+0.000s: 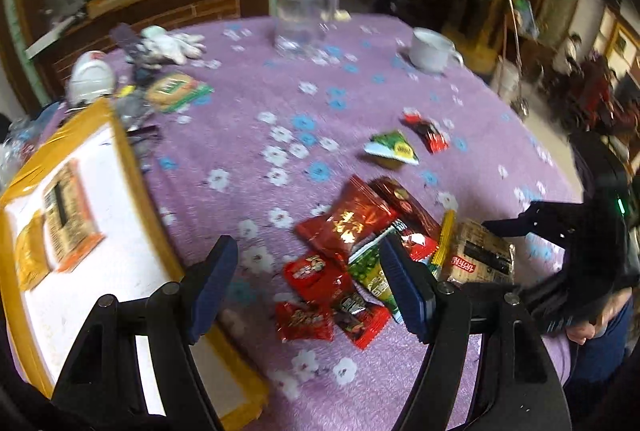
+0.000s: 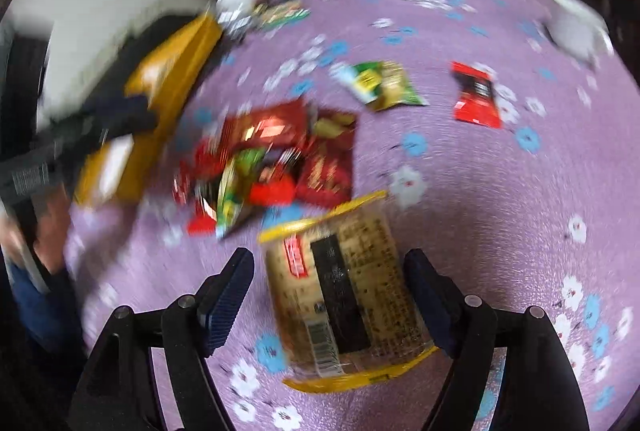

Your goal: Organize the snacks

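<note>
Purple floral tablecloth (image 2: pixel 500 191): brown snack packet (image 2: pixel 348 295) straddled by right gripper (image 2: pixel 330 295), jaws apart; left gripper (image 1: pixel 308 283) spread, empty. Slippery wrapper may be squeezed out sideways.

Dim indoor light, heavy motion blur in right wrist view, milder smear in left, fisheye-curved dark edges

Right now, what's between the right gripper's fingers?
The brown yellow-edged snack pack lies on the purple tablecloth between the right gripper fingers; a gap shows on the left side. Seen in the right wrist view.

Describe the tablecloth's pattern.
Purple tablecloth scattered with small white and blue flowers; clearest in the left wrist view.
</note>
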The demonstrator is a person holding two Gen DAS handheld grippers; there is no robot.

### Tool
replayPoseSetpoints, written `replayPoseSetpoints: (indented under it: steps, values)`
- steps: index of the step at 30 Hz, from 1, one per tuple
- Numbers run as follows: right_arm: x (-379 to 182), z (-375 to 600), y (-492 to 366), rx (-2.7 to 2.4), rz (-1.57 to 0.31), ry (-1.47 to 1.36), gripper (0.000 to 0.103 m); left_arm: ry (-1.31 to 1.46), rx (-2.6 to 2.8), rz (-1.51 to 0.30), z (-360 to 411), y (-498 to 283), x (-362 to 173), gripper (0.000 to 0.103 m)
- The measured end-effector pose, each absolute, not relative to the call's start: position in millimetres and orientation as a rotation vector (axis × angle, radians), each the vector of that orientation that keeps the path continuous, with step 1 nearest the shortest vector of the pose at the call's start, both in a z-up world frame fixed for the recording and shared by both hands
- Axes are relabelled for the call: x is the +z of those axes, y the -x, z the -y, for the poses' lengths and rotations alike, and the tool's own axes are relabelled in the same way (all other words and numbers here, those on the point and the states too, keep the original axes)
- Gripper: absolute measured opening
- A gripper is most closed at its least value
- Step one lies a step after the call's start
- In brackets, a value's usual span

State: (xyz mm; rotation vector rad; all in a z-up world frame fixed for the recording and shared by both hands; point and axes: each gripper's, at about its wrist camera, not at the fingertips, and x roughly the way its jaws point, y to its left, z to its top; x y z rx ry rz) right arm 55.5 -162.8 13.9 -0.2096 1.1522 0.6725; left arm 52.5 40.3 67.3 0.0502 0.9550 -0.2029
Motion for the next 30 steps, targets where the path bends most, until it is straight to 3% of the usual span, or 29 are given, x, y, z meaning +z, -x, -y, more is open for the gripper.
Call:
replayPoseSetpoints:
  steps: [11,18,19,21,24,30]
  values:
    - [8,159,-44,0.604,-1.093,0.3,0.075,-0.383,-0.212,-1.071,2,-83,27,0.073]
    - [6,159,-47,0.597,-1.099,0.279,0.074,-0.324,-0.213,-1.078,5,-104,25,0.072]
    - [6,159,-47,0.596,-1.099,0.278,0.075,-0.302,-0.208,-1.088,5,-107,23,0.071]
    - [6,159,-47,0.595,-1.099,0.272,0.074,-0.271,-0.195,-1.116,7,-109,17,0.053]
    - [7,160,-48,0.594,-1.096,0.267,0.074,-0.199,-0.174,-1.108,6,-105,13,0.039]
    - [13,166,-50,0.557,-1.059,0.243,0.073,-0.074,-0.129,-1.03,-5,-84,22,0.038]
